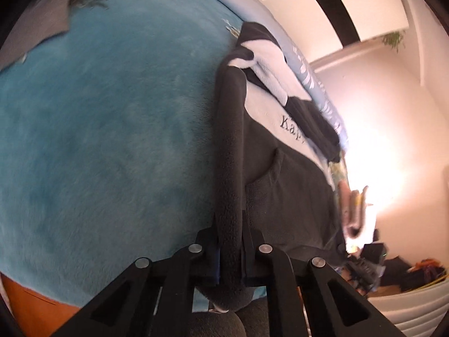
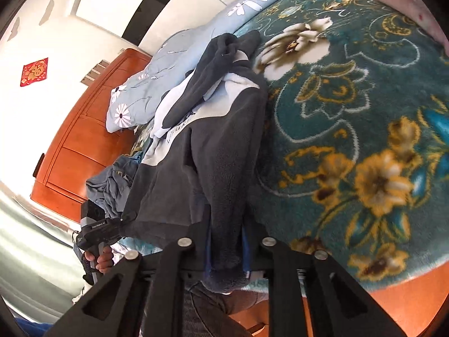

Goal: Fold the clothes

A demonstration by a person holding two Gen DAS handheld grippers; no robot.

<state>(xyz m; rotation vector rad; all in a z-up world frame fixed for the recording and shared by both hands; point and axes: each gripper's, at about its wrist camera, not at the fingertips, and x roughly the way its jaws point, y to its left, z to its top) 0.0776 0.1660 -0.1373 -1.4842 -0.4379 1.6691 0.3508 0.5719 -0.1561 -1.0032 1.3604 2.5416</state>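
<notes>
A dark grey fleece jacket [image 1: 280, 185] with a pale chest panel and dark lettering lies stretched over a teal blanket [image 1: 112, 140] on a bed. In the left wrist view my left gripper [image 1: 230, 224] is shut on a thick fold of the jacket's near edge. The right wrist view shows the same jacket [image 2: 196, 163] on the flowered part of the blanket [image 2: 350, 112]. There my right gripper [image 2: 226, 233] is shut on another fold of its near edge. A hand [image 2: 101, 258] holds the left gripper [image 2: 127, 219] at the jacket's left corner.
A blue flowered quilt [image 2: 157, 73] lies beyond the jacket. A crumpled blue-grey garment [image 2: 112, 179] sits by its left side, and another grey cloth [image 1: 42, 14] lies at the blanket's far corner. An orange wooden cabinet [image 2: 81, 140] stands past the bed. Clutter covers the floor [image 1: 407, 275].
</notes>
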